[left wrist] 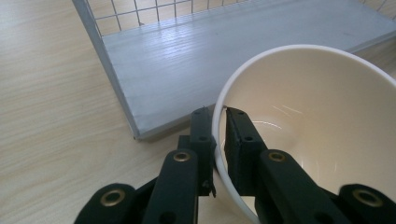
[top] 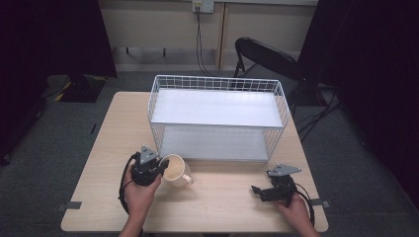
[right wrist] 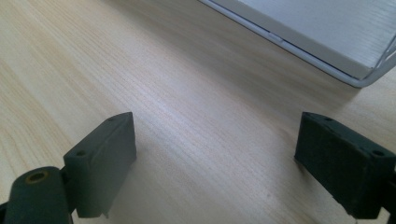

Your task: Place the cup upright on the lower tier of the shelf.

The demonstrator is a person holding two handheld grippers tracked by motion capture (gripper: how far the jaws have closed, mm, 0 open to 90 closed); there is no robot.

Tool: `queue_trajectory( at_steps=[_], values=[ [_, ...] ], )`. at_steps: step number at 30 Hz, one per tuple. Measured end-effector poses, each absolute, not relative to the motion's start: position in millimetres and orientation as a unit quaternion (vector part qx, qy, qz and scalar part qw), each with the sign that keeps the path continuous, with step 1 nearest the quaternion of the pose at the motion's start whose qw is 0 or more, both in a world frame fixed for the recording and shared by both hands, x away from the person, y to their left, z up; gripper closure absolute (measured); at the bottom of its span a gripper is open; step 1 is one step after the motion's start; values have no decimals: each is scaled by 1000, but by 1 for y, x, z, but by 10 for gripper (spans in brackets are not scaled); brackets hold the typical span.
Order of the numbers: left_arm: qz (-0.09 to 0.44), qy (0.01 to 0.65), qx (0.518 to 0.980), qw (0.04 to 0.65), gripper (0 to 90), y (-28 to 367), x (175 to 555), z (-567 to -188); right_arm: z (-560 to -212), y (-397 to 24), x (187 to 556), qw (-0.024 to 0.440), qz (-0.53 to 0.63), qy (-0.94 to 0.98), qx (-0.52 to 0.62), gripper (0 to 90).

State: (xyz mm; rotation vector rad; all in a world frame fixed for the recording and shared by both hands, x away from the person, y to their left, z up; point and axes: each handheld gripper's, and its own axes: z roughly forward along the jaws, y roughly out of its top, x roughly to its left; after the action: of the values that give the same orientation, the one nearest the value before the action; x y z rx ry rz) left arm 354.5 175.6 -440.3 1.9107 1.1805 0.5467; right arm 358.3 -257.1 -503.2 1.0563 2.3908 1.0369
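While the left tongs (left wrist: 219, 140) pinch the rim of the cream mug (top: 175, 169), 1 jaw inside and 1 outside, the mug tilts on the table (top: 99, 163) just before the white wire rack (top: 217, 116), probably bound for its lower shelf. The right tongs (right wrist: 215, 158) hover spread and empty, near the rack's corner.

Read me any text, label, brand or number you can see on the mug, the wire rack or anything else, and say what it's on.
None can be read.
Mug, pinched at its rim by the left hand-held gripper: plain cream, no print visible.
Wire rack and its white shelves: unmarked.
Table: bare wood grain.
Wall outlet plate: too small to tell any marking.
Right hand-held gripper: no lettering on its jaws.
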Motion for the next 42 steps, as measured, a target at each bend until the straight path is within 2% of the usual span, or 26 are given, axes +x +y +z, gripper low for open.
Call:
queue_trajectory(
  at_steps=[42],
  values=[
    [239,483,737,409,822,149,378,-424,-503,-257,358,164,364,839,370,118]
  ],
)
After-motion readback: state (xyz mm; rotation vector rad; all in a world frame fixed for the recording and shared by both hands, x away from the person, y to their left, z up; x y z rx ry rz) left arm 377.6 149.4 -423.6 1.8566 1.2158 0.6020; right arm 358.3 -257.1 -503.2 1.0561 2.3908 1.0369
